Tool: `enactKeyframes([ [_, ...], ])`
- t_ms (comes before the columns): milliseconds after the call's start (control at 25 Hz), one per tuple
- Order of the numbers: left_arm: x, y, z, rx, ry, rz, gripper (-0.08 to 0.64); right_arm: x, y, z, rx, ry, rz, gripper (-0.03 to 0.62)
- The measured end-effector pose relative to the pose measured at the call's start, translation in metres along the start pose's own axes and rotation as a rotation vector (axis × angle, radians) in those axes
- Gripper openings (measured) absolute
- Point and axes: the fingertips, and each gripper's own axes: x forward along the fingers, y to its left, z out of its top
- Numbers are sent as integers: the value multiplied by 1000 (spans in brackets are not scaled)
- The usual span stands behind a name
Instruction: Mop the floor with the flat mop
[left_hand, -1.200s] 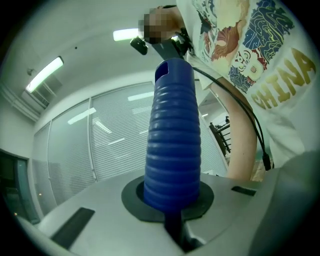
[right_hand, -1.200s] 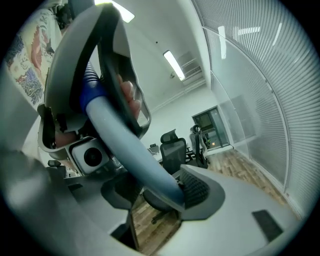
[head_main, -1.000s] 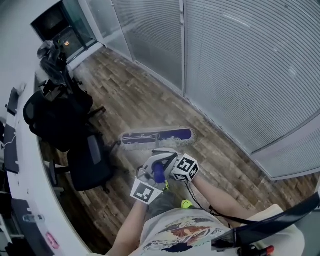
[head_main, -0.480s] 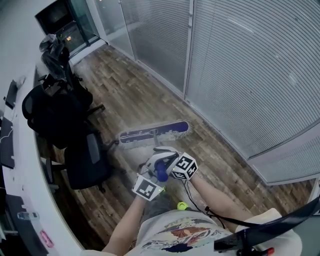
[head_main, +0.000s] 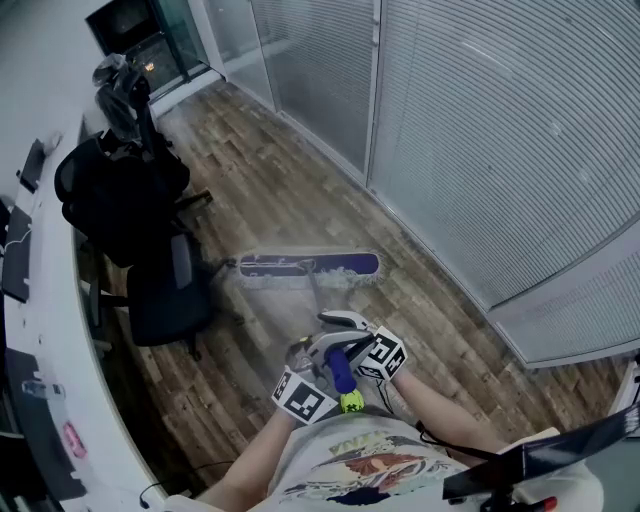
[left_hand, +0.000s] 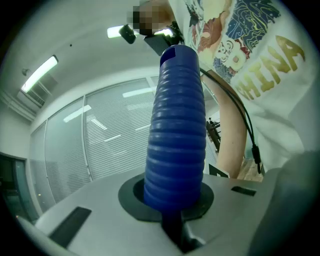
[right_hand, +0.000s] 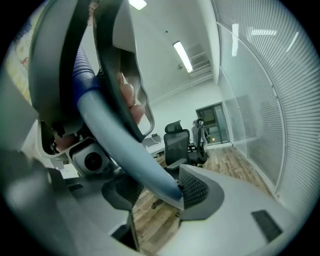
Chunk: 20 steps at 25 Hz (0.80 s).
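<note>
The flat mop head (head_main: 310, 267), purple with a pale fringe, lies flat on the wood floor (head_main: 260, 190) a short way ahead of me. Its pale blue pole (right_hand: 125, 145) runs back to a blue ribbed grip (head_main: 342, 376) in front of my torso. My left gripper (head_main: 312, 352) is shut on that grip, which rises thick from its jaws in the left gripper view (left_hand: 175, 140). My right gripper (head_main: 345, 325) sits just ahead of it on the pole. There the pole crosses slantwise between wide-set jaws and bears on the right pad (right_hand: 192, 190).
Black office chairs (head_main: 160, 295) (head_main: 110, 195) stand close to the left of the mop head, along a white curved desk (head_main: 45, 340). A glass partition with blinds (head_main: 480, 130) bounds the floor on the right. A cable (head_main: 440, 438) trails along my right forearm.
Both grippers have drawn back toward my torso with the handle. The mop head tilted slightly on the floor, then squared up again, staying beside the chairs.
</note>
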Motion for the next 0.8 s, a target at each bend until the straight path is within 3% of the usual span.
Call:
enactKeyframes([
  [160,-16,-51,21,-1,2,-19,12,-24,50,-16,4,12,19,212],
  [320,-17,-75,24,5,6,-39,12,-37,63,-28,-1,14,12,212],
  [680,-25,-61,8,34,12,-81,12,-12,50,-34,-8,31,28,213],
  [800,-33,-40,0,26,7,-61,12,7,41,-28,-11,26,36,213],
])
